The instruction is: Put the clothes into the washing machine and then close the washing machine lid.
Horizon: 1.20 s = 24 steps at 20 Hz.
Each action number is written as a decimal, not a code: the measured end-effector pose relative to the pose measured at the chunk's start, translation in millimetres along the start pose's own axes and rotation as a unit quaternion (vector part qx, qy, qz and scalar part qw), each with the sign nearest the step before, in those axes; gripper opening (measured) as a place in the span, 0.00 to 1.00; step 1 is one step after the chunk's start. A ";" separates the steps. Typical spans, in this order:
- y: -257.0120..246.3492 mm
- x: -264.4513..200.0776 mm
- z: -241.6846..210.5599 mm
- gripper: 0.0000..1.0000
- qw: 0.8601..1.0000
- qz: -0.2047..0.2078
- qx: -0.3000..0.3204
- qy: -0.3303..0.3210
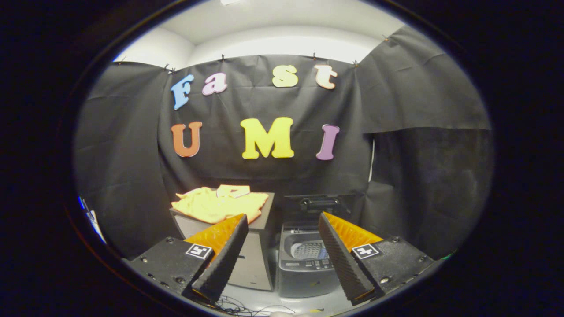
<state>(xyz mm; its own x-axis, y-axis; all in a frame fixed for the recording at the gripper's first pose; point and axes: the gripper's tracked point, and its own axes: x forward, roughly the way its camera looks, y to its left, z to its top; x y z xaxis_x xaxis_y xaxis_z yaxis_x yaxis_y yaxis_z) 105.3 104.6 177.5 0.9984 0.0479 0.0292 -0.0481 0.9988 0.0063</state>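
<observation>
Clothes lie as one yellow heap on top of a grey box-like stand; a smaller folded piece of the same yellow sits on the heap's far side, so there may be two garments, though I cannot tell where one ends and the other begins. The heap spreads across most of the stand's top and hangs slightly over its near left corner. One gripper is in view, its two fingers spread wide with nothing between them. The left finger's tip overlaps the near right edge of the heap as seen from the camera, but whether it touches the cloth or hovers short of it I cannot tell. Just to the right of the stand, close beside it, stands one small grey washing machine, a top loader. Its lid is raised upright at the back, dark, with a handle across it, and the round perforated drum shows open below, with a control strip along the front edge. The machine sits beyond and between the two fingers, with the right finger crossing in front of its right side and hiding part of the drum's rim. Both stand and machine rest on a pale floor, where a tangle of thin dark cables lies near the stand's foot, ahead of the left finger's base.
</observation>
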 end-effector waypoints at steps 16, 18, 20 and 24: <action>172.2 239.0 59.8 1.00 0.994 0.057 0.010 0.097; 190.0 268.3 44.9 1.00 0.990 0.061 0.016 0.128; 199.1 295.7 28.5 1.00 0.986 0.057 0.018 0.153; 215.6 336.5 -6.8 1.00 0.977 0.050 0.016 0.205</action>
<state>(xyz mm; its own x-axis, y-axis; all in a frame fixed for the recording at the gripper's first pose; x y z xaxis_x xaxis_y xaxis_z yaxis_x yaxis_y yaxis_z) 431.1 336.1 181.9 0.9159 0.1503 -0.3723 -0.1397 0.9886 0.0556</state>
